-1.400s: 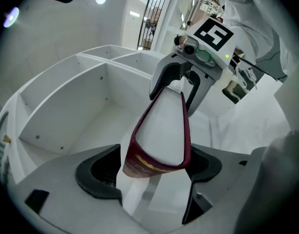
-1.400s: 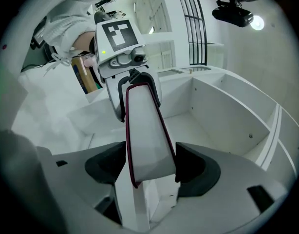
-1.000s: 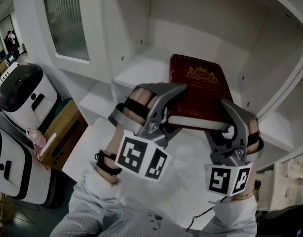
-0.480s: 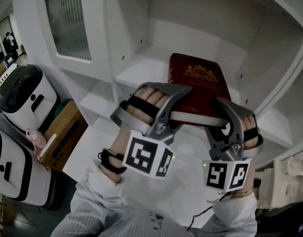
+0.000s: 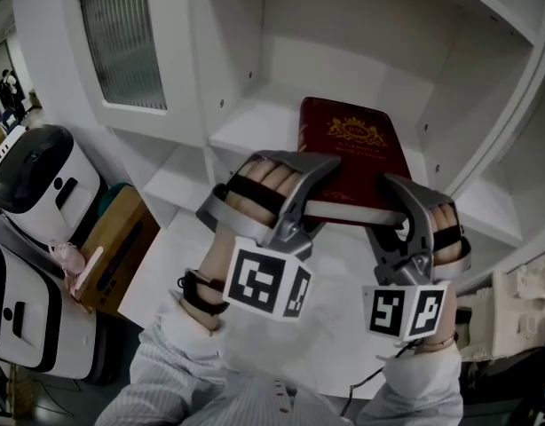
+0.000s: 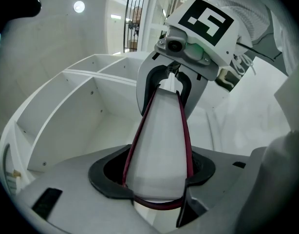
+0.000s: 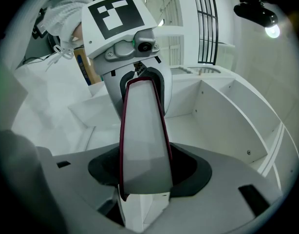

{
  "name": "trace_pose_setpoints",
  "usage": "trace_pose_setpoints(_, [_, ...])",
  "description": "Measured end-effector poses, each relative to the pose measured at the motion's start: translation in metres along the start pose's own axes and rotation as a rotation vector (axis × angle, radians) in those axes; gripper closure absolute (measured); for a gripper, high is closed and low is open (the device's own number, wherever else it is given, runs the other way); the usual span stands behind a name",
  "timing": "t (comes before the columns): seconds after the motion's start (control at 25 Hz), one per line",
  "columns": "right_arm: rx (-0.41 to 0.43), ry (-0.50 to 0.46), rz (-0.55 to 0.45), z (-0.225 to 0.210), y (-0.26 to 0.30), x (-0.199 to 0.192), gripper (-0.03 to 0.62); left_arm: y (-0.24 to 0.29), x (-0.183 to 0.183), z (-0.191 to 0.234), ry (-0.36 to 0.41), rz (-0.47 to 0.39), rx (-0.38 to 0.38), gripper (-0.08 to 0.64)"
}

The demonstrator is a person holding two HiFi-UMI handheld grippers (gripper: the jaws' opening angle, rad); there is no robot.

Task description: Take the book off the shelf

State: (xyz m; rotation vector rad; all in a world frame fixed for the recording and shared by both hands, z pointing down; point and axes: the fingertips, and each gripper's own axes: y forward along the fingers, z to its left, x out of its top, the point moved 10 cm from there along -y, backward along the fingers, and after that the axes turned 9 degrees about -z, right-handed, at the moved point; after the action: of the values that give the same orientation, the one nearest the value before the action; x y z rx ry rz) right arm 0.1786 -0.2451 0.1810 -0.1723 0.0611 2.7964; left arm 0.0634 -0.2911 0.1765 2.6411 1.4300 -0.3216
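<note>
A dark red book point(image 5: 352, 153) with a gold crest lies cover-up, its far end in a compartment of the white shelf point(image 5: 246, 124) and its near end sticking out toward me. My left gripper point(image 5: 310, 198) has the near left corner between its jaws, and my right gripper point(image 5: 388, 213) has the near right corner. Both pairs of jaws are closing. In the left gripper view the book point(image 6: 159, 145) fills the gap of the left gripper point(image 6: 157, 179), both covers touching the pads. In the right gripper view the book point(image 7: 142, 140) likewise fills the right gripper point(image 7: 144, 179).
The shelf unit has side walls close on both sides of the book and a board overhead. A ribbed glass door panel point(image 5: 122, 43) hangs at upper left. Below left stand a white and black machine point(image 5: 42, 176) and a brown box point(image 5: 122, 238).
Both grippers have slid forward onto the book's near corners and their jaws have narrowed onto the covers. The book has hardly shifted.
</note>
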Motion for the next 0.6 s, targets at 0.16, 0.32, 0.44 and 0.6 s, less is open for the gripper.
trace_pose_setpoints(0.16, [-0.003,-0.007,0.029,0.002,-0.010,0.012,0.348,-0.011,0.005,-0.002,0.005,-0.020,-0.004,0.288])
trace_pose_setpoints(0.32, [-0.002,-0.008,0.040,0.006,-0.022,0.020,0.350,-0.021,0.014,-0.006,0.009,-0.024,-0.010,0.290])
trace_pose_setpoints(0.44, [-0.005,-0.009,0.027,0.009,-0.036,0.025,0.350,-0.031,0.028,-0.011,0.019,-0.007,-0.006,0.291])
trace_pose_setpoints(0.6, [-0.010,-0.011,-0.017,0.013,-0.071,0.025,0.353,-0.044,0.063,-0.023,0.030,0.032,0.008,0.291])
